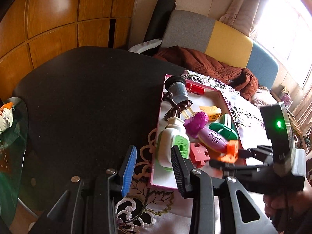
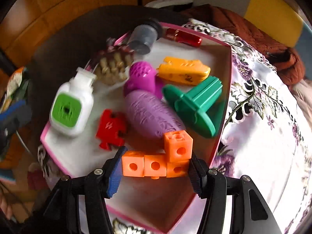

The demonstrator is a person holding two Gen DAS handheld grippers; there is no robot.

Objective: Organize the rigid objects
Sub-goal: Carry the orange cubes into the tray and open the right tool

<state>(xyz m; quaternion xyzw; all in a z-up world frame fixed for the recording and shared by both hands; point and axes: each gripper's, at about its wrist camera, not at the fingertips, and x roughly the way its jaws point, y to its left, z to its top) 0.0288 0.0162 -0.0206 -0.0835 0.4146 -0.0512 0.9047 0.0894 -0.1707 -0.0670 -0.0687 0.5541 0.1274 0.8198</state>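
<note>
A pink-rimmed white tray [image 2: 226, 89] lies on the table and holds several toys: a white and green bottle [image 2: 71, 107], a red puzzle piece [image 2: 111, 128], a purple oval [image 2: 152, 113], a green flanged piece [image 2: 195, 105], a yellow block [image 2: 183, 71], a magenta piece [image 2: 141, 76] and a red can [image 2: 185, 37]. My right gripper [image 2: 155, 172] is shut on an orange L of linked cubes [image 2: 156, 163] above the tray's near end. My left gripper [image 1: 153, 167] is open and empty at the tray's [image 1: 154, 175] near left corner, close to the bottle [image 1: 171, 146].
A black round table [image 1: 87, 97] carries a white embroidered cloth [image 2: 263, 136]. A sofa with a brown blanket [image 1: 214, 66] stands behind. A glass side table [image 1: 11, 136] is at the far left. A grey cup [image 1: 178, 92] lies in the tray's far corner.
</note>
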